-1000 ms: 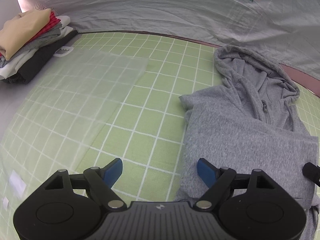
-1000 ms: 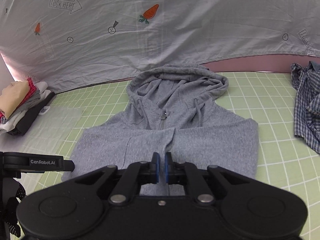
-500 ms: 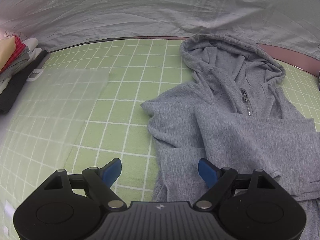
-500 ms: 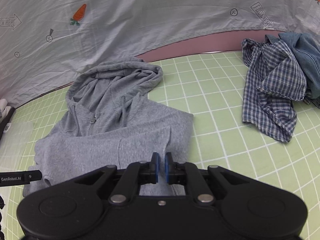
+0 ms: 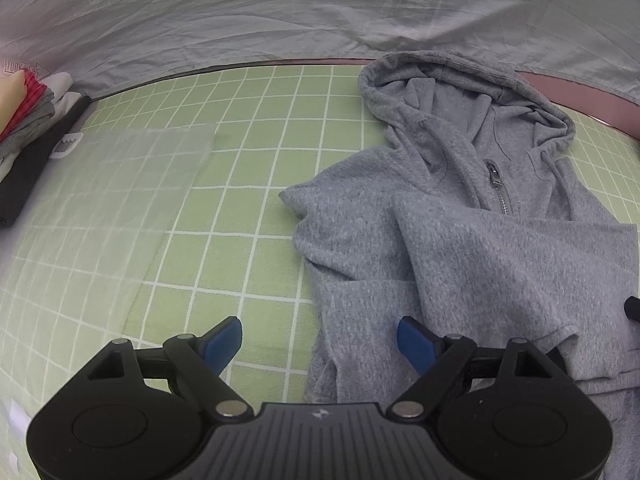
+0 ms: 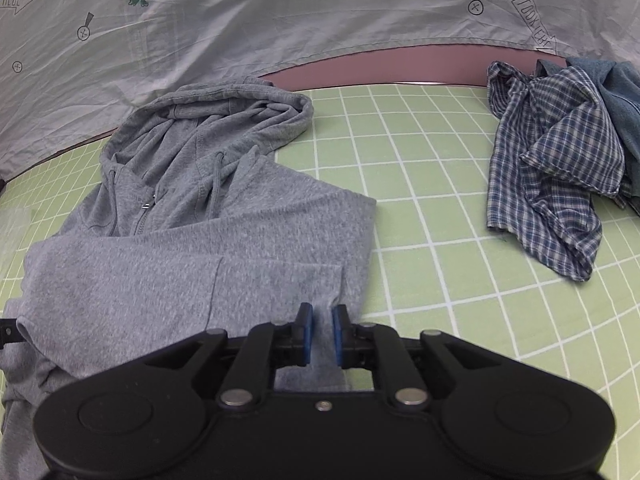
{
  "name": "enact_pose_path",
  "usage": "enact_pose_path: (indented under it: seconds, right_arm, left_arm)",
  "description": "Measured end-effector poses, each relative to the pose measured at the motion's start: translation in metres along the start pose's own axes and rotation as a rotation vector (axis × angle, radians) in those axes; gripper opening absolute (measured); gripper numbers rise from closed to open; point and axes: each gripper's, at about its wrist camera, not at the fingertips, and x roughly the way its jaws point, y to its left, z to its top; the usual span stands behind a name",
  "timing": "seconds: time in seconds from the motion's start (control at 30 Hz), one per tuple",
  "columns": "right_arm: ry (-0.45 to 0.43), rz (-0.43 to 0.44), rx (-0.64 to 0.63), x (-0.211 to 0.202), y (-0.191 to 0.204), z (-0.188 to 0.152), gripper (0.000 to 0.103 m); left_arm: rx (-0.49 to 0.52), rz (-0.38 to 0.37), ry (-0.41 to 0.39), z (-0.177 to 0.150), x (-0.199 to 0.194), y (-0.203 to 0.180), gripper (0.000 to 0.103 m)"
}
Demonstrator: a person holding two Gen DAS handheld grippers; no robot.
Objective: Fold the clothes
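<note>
We see the grey knit zip hoodie (image 6: pixel 192 248) lying flat on the green gridded counter (image 6: pixel 420 208), hood towards the white sheet, long axis running from us to that sheet. Our left gripper (image 5: pixel 320 340) hangs spread wide over its near left edge. Our right gripper (image 6: pixel 320 334) stands narrowly parted over the hem; a shallow pinch there could lift only one layer and undo the folded sleeves.

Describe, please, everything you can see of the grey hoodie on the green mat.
The grey hoodie is heathered knit, lying flat and front-up on the green grid mat, hood toward the pale backdrop sheet. It has a zip, partly closed, and drawcords. Both sleeves are folded across the chest. The right gripper, slightly open, straddles a fabric edge near the hem; the left gripper, wide open, hovers at its other side.
</note>
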Motion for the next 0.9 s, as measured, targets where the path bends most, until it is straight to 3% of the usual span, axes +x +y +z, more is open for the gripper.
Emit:
enact_pose_path:
  seconds: [0.3,0.37,0.73,0.9]
  right_arm:
    - [0.007,0.028,0.028,-0.005,-0.009,-0.005,0.014]
    - [0.007,0.035,0.024,-0.004,-0.011,-0.006,0.019]
    - [0.013,0.07,-0.011,-0.002,-0.016,-0.007,0.021]
    - [0.013,0.093,-0.026,0.001,-0.019,-0.006,0.022]
  left_arm:
    - [-0.009,0.0,-0.005,-0.014,-0.011,-0.005,0.088]
    - [-0.009,-0.004,-0.017,-0.016,-0.016,-0.008,0.089]
    - [0.042,-0.021,-0.031,-0.036,-0.021,-0.045,0.092]
    - [0.111,0.03,-0.06,-0.035,-0.014,-0.064,0.094]
